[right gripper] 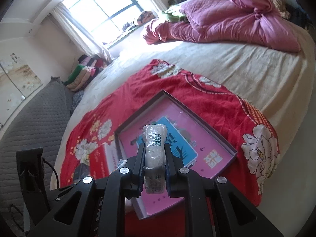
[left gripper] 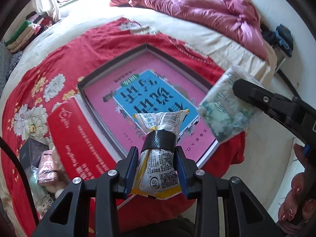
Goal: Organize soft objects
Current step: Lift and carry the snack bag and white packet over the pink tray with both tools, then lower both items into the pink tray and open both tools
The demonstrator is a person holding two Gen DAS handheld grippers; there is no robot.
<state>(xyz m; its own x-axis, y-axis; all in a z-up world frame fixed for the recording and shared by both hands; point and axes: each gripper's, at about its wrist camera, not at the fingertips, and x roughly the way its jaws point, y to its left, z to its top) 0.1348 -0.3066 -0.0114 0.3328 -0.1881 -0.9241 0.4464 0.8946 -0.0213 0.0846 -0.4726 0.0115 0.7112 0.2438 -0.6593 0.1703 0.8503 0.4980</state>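
My left gripper (left gripper: 157, 151) is shut on a yellow and white tissue pack (left gripper: 160, 138) with a black band around its middle, held above the near corner of a shallow pink box (left gripper: 110, 96). My right gripper (right gripper: 154, 148) is shut on a clear-wrapped white tissue pack (right gripper: 154, 146) and holds it above the same pink box (right gripper: 177, 116). In the left wrist view that pack (left gripper: 223, 106) and the right gripper's black finger (left gripper: 256, 94) show at the right, over the box's right corner. The box interior shows a blue printed panel and nothing else.
The box lies on a red floral cloth (left gripper: 49, 63) on a cream bed (right gripper: 246, 63). A red box lid (left gripper: 79, 138) lies left of it. Small soft toys (left gripper: 47, 169) pile at lower left. A crumpled pink quilt (right gripper: 227, 19) lies at the far side. Folded clothes (right gripper: 83, 75) sit by the window.
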